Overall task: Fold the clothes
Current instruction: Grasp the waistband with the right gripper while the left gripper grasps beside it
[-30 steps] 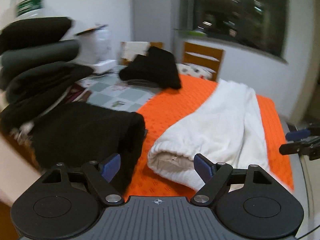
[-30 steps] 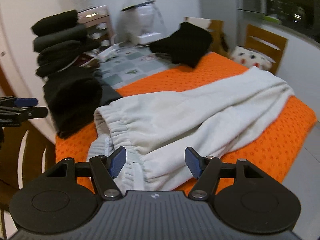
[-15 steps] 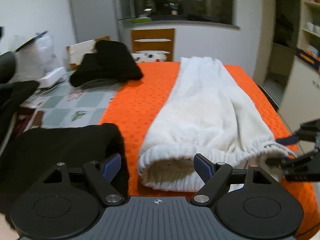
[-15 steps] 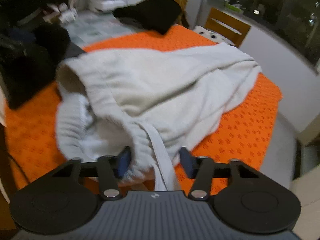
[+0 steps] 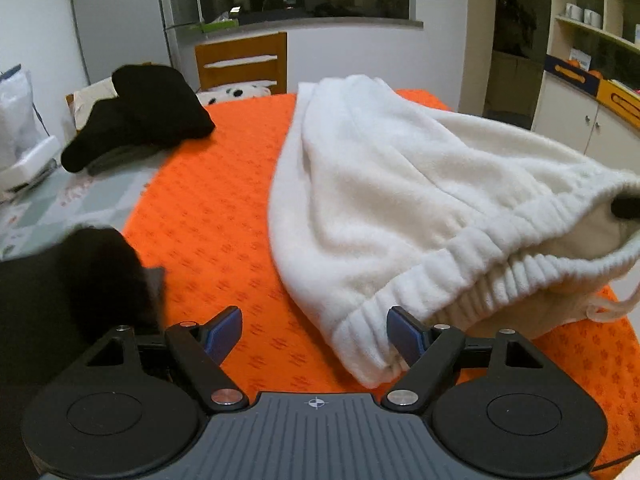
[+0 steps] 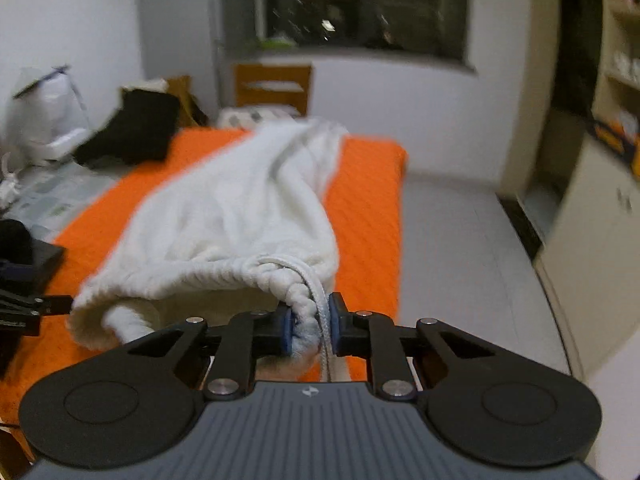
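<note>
Closing right gripper (image 6: 310,326) pinches white trousers' (image 6: 240,208) waistband at its fingertips.

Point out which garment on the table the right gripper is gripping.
The white pants, waistband pinched as the right gripper closes; the black garments lie untouched.

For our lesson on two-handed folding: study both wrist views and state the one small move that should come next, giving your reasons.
Probably the left gripper should ease right and close on the waistband. Its jaws stand open with only the band's corner by the right finger, while the right gripper is closing on the waistband's other end and the drawstring. Both ends must be held before lifting the white trousers.
</note>
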Available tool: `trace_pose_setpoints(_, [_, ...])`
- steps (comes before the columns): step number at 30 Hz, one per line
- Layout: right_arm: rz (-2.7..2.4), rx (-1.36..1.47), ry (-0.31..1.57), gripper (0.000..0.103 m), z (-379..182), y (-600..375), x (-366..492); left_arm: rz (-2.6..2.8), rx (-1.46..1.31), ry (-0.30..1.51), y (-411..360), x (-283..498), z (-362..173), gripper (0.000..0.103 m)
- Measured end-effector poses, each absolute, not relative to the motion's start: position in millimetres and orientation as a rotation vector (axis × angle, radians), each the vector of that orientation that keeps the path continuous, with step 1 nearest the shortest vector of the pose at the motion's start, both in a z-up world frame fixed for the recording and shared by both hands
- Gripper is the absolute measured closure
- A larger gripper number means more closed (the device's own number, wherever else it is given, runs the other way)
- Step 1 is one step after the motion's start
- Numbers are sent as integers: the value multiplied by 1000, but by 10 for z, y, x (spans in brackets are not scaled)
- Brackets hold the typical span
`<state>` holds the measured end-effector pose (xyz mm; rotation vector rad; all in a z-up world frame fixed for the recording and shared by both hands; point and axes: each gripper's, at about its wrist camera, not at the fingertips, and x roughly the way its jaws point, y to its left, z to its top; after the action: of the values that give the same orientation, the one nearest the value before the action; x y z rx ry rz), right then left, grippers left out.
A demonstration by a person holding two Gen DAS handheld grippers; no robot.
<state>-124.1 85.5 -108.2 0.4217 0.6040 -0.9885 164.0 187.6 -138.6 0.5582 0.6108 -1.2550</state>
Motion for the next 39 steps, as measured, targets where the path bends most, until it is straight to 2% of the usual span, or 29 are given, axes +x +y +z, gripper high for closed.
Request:
trace_pose_setpoints(6, [-980, 439, 658, 81, -1268, 772, -1264, -1208, 472, 666, 1938, 1608, -1441, 24])
trace_pose_setpoints(9, [-963, 412, 696, 74, -1258, 739, -1231, -1218, 433, 692, 2048, 1638, -1399, 22])
trace_pose_setpoints(15, [-914, 242, 761, 51, -1172, 670, -955, -1241, 497, 670, 2077, 1553, -1456, 21])
trace_pose_setpoints(24, [-866, 190, 854, 51, -1323, 411, -752, -1168, 524, 636, 1718, 1539, -1624, 23])
trace_pose_setpoints(26, [-851, 231, 871, 56, -1385, 335, -747, -1156, 526, 621, 1645, 1536, -1636, 35])
trace_pose_setpoints(27, [-843, 254, 880, 73, -1418, 298, -746, -1157, 533, 618, 1615, 1536, -1632, 54])
trace_pose_setpoints(28, [-839, 268, 867, 83, -1411, 292, -762, -1159, 538, 611, 1597, 1531, -1609, 79])
trace_pose_setpoints(33, [-863, 253, 738, 86, -1141, 449, -880, -1185, 527, 493, 1706, 1457, -1214, 84])
trace_pose_setpoints(39, [-936, 145, 520, 88, -406, 850, -1069, -1264, 501, 301, 2044, 1420, -360, 86])
